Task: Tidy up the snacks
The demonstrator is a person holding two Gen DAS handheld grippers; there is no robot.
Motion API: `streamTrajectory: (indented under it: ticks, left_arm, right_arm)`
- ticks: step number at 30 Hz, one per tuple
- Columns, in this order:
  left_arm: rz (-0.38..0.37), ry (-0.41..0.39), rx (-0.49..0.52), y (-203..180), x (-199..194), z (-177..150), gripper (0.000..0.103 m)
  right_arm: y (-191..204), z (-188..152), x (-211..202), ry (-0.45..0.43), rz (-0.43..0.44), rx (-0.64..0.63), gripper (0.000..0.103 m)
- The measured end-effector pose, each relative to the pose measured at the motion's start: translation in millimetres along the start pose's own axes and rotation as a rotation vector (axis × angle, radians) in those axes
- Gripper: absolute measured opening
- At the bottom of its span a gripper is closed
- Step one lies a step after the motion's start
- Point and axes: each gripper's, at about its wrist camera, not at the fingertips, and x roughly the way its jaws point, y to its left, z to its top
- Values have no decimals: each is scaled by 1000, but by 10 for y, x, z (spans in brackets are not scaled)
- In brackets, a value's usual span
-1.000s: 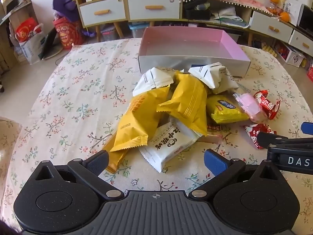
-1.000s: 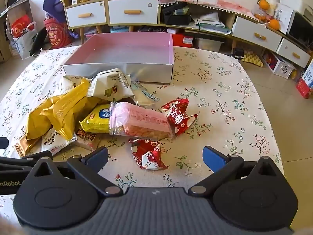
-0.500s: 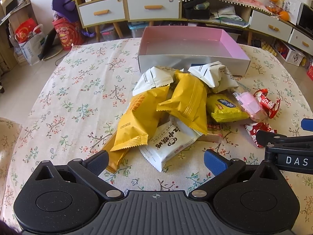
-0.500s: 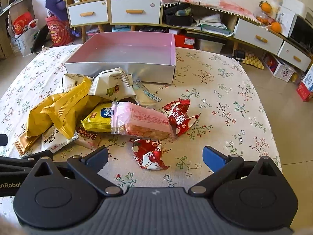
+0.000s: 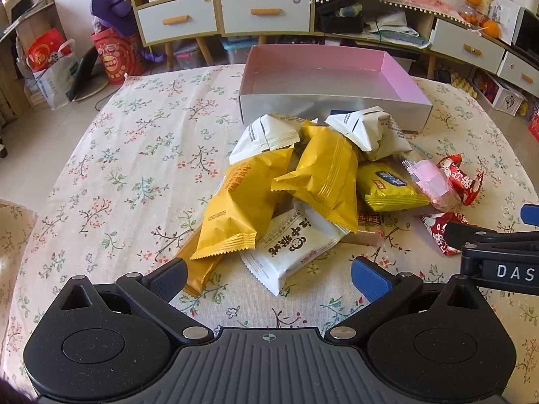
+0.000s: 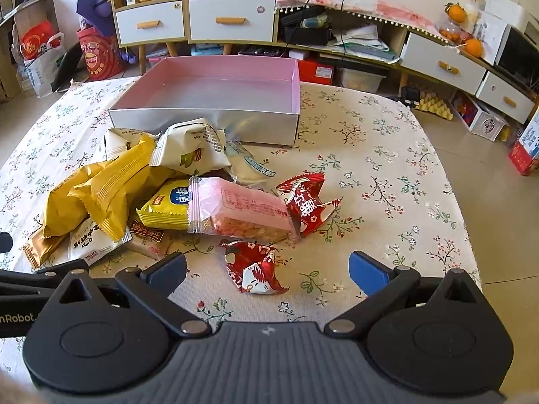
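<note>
Yellow snack packets (image 5: 242, 208) lie heaped at the left of a floral tablecloth (image 5: 111, 175), before the left gripper (image 5: 267, 277), its fingers spread wide. A pink box (image 6: 215, 101) sits behind the pile. Rightward, a red wrapper (image 6: 252, 267) lies between the right gripper's (image 6: 267, 269) spread fingers.

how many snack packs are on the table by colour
Yellow or gold packs: 4
White packs: 3
Red packs: 2
Pink pack: 1
Brown-labelled pack: 1
Clear pack with a teal label: 1
Total: 12 visible; the heap may hide more. None are in the pink box.
</note>
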Motion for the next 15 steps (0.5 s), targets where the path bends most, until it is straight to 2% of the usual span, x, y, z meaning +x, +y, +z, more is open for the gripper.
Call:
streamTrajectory:
  ticks: [15]
  left_arm:
    - [2,-16,9,8,-16,35,103]
  right_arm:
    - [19,107,-51,-25,7,-52,103]
